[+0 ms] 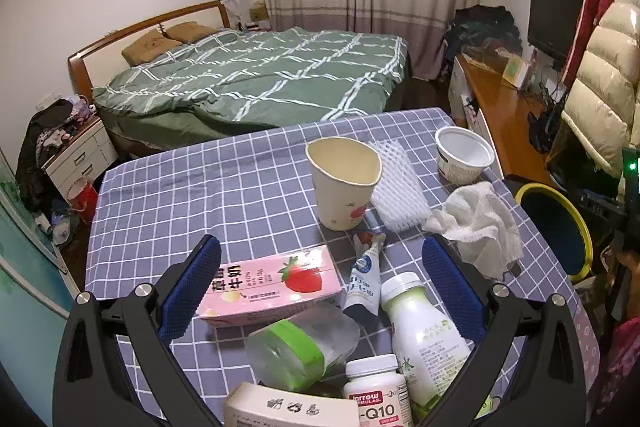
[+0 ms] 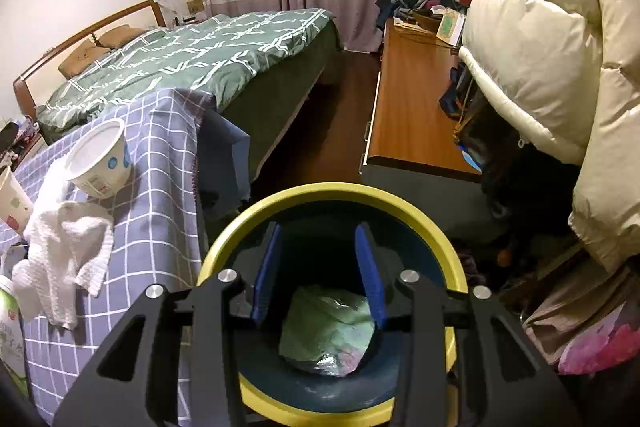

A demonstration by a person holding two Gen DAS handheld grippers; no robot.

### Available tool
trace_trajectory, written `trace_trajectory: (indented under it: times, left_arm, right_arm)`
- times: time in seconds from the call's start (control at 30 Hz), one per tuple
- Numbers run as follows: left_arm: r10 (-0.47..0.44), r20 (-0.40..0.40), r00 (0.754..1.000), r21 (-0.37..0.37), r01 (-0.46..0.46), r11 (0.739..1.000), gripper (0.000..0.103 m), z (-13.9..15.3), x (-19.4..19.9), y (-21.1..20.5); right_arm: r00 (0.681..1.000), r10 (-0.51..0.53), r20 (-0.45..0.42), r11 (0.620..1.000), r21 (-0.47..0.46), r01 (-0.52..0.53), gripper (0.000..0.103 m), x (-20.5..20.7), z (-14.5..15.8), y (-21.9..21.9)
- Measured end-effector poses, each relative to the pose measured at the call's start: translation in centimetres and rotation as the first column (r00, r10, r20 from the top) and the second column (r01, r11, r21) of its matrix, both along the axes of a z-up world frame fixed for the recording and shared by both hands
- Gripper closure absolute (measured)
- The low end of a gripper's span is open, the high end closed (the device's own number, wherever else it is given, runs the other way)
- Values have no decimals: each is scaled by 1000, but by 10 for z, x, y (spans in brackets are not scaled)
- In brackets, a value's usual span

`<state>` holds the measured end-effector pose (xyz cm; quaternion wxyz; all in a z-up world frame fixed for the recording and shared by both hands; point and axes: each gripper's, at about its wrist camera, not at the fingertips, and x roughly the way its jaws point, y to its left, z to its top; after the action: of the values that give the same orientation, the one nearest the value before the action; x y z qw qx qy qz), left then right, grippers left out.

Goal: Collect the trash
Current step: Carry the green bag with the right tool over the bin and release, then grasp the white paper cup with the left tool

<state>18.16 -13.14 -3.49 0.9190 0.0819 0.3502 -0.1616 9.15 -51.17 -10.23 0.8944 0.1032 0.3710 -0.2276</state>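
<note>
My left gripper (image 1: 320, 287) is open above the checked table (image 1: 168, 203), its blue pads on either side of a pink strawberry milk carton (image 1: 268, 285), a crushed clear bottle with a green label (image 1: 300, 347) and a white-and-green drink bottle (image 1: 424, 327). A paper cup (image 1: 344, 183), white foam net (image 1: 396, 187), white tub (image 1: 464, 155), crumpled white tissue (image 1: 480, 227) and a squeezed pouch (image 1: 364, 283) lie beyond. My right gripper (image 2: 320, 275) is open over the yellow-rimmed bin (image 2: 340, 195); a green wrapper (image 2: 332, 331) lies loose inside it.
A supplement bottle (image 1: 376, 391) and a beige box (image 1: 288, 407) sit at the table's near edge. The bed (image 1: 256, 75) stands behind the table. A wooden desk (image 2: 412, 99) and a hanging cream puffer jacket (image 2: 552, 47) are to the right of the bin.
</note>
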Motion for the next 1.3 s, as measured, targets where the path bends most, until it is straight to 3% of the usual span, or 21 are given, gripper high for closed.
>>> trace_trajectory:
  times: [0.2, 0.37, 0.5, 0.63, 0.77, 0.97, 1.13, 1.3]
  left_arm:
    - [-74, -63, 995, 69, 78, 995, 4, -8, 26, -23]
    - [-148, -127, 981, 146, 167, 975, 4, -13, 64, -47]
    - [-165, -206, 965, 158, 199, 967, 6, -24, 94, -60]
    - [-132, -235, 963, 193, 179, 965, 10, -40, 115, -69]
    - [-94, -261, 961, 170, 141, 975, 16, -49, 131, -69]
    - [-76, -292, 953, 200, 138, 970, 23, -57, 148, -76]
    - [-41, -330, 943, 184, 107, 977, 36, -67, 167, -74]
    - [-49, -308, 950, 153, 100, 983, 41, -62, 167, -72]
  right_arm:
    - [1000, 9, 17, 1000, 7, -9, 65, 0, 4, 4]
    - [1000, 10, 26, 1000, 15, -10, 65, 0, 7, 4]
    - [1000, 5, 31, 1000, 21, -5, 63, 0, 6, 3]
    - [999, 4, 32, 1000, 30, -5, 62, 4, 4, 3]
    - [999, 14, 34, 1000, 25, -14, 62, 7, 5, 6]
    - [999, 9, 39, 1000, 29, -10, 61, 7, 5, 4]
    - [999, 14, 41, 999, 29, -15, 61, 7, 4, 4]
    - [999, 10, 46, 999, 32, -11, 61, 4, 3, 5]
